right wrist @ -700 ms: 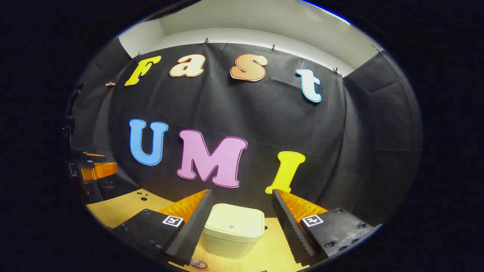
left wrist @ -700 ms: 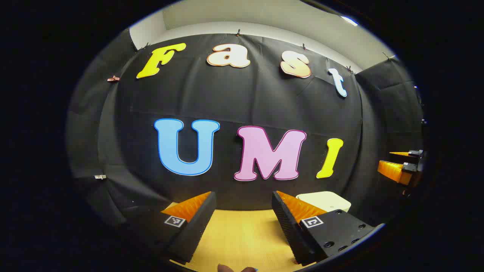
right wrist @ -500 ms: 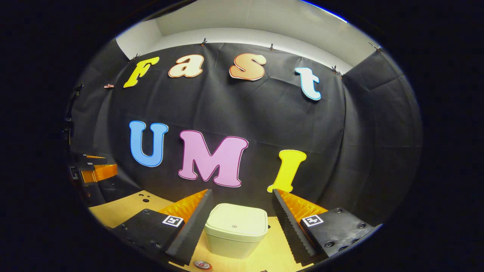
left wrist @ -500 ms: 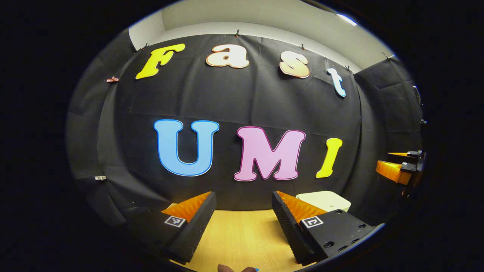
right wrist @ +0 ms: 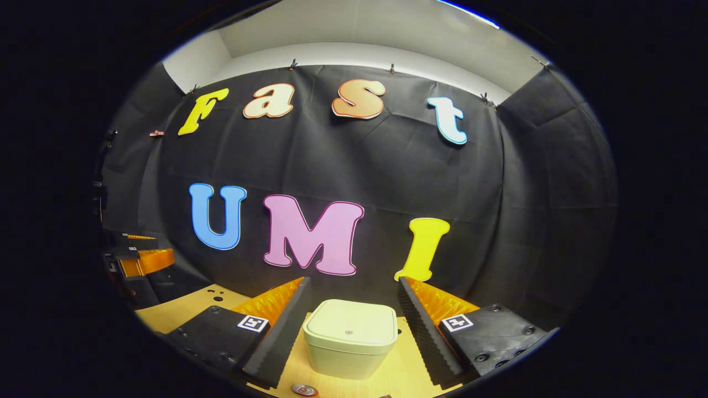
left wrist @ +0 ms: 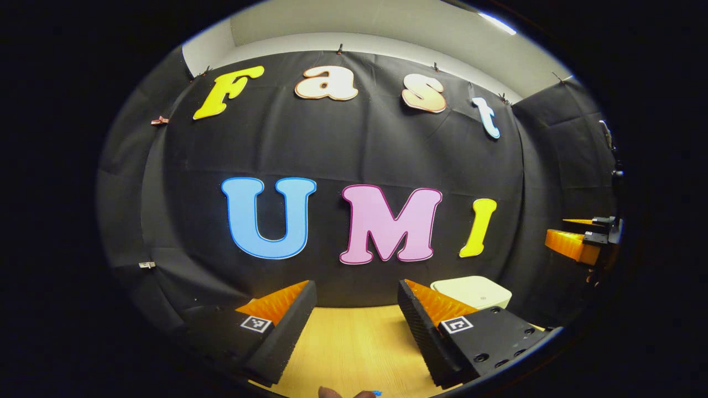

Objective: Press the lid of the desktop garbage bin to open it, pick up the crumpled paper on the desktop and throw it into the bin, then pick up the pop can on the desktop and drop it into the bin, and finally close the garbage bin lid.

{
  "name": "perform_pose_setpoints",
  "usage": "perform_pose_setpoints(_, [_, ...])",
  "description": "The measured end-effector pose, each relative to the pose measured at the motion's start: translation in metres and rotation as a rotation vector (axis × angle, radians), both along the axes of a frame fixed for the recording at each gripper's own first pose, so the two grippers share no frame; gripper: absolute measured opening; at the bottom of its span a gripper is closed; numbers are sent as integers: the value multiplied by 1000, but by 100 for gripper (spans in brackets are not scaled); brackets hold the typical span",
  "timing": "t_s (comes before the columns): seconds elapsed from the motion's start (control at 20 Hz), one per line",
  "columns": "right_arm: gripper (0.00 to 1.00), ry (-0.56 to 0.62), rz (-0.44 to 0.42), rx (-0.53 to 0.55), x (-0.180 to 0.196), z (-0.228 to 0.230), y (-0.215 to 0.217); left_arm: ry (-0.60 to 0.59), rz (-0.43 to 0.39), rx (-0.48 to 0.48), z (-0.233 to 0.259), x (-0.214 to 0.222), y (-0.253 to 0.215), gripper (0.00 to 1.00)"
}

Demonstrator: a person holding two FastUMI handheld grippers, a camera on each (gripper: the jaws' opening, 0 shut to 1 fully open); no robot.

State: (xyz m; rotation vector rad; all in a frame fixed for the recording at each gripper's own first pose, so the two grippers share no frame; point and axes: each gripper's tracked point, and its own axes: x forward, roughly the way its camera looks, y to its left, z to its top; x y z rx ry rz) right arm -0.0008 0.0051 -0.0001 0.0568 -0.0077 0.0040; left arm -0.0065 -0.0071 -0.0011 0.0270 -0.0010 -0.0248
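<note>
**Both grippers open and empty, bin lid down**

In the right gripper view the right gripper (right wrist: 354,326) hangs over the wooden desktop (right wrist: 177,309) with its jaws spread wide, nothing between them pressed or held. The cream garbage bin (right wrist: 350,345) stands on the desktop just beyond the fingers, seen in the gap between them and apart from both; its lid (right wrist: 352,326) lies flat and closed, a small round mark near the middle of its front half. At the very near edge of this view, in front of the bin, a small round metallic top with red on it (right wrist: 305,390) peeks in; it may be the pop can, but too little shows to tell. Far off at the left, the left gripper (right wrist: 141,257) floats above the desktop, beside two small holes (right wrist: 214,294) in the wood.

In the left gripper view the left gripper (left wrist: 357,318) is likewise wide open and holds nothing, with bare desktop (left wrist: 354,348) between its fingers. From here the bin (left wrist: 470,292) sits to the right and farther off, partly hidden behind the right-hand finger, so that little more than its closed lid is seen. The right gripper (left wrist: 581,240) shows at the far right edge, raised above bin level. At the near bottom edge a bit of a hand (left wrist: 345,393) shows, with a tiny blue speck (left wrist: 376,393) beside it
</note>
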Motion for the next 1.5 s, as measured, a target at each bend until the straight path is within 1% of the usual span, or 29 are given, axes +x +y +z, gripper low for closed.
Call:
perform_pose_setpoints(0.3, [98, 8, 10, 1, 4, -4, 2, 8, 2, -7, -3, 1, 1, 95])
perform_pose_setpoints(0.4, [90, 13, 17, 5, 5, -4, 5, 9, 4, -6, -3, 2, 3, 95])
perform_pose_setpoints(0.6, [7, 40, 25, 13, 12, -15, 3, 13, 9, -8, -6, 5, 6, 95])
perform_pose_setpoints(0.65, [10, 45, 36, 22, 18, -18, 6, 15, 10, -9, -7, 6, 7, 95])
perform_pose_setpoints(0.7, [9, 55, 33, 29, 24, -23, 3, 15, 12, -9, -6, 6, 8, 95])
perform_pose_setpoints(0.75, [5, 73, 41, 43, 31, -31, 1, 15, 13, -8, -7, 7, 8, 95])
perform_pose_setpoints(0.85, [5, 114, 92, 104, 45, -43, 10, 16, 18, -3, -7, 8, 9, 95])
perform_pose_setpoints(0.9, [5, 146, 92, 119, 53, -52, 7, 16, 21, -3, -6, 9, 9, 95])
perform_pose_setpoints(1.05, [5, 185, 80, 87, 75, -75, -3, 18, 32, -8, -8, 9, 12, 95])
perform_pose_setpoints(1.15, [7, 215, 105, 72, 86, -90, 1, 21, 39, -10, -10, 9, 13, 95])
perform_pose_setpoints(1.25, [5, 251, 126, 80, 95, -106, 5, 26, 46, -10, -11, 9, 14, 95])
perform_pose_setpoints(1.5, [5, 315, 136, 115, 114, -143, 11, 40, 62, -9, -14, 9, 16, 95])
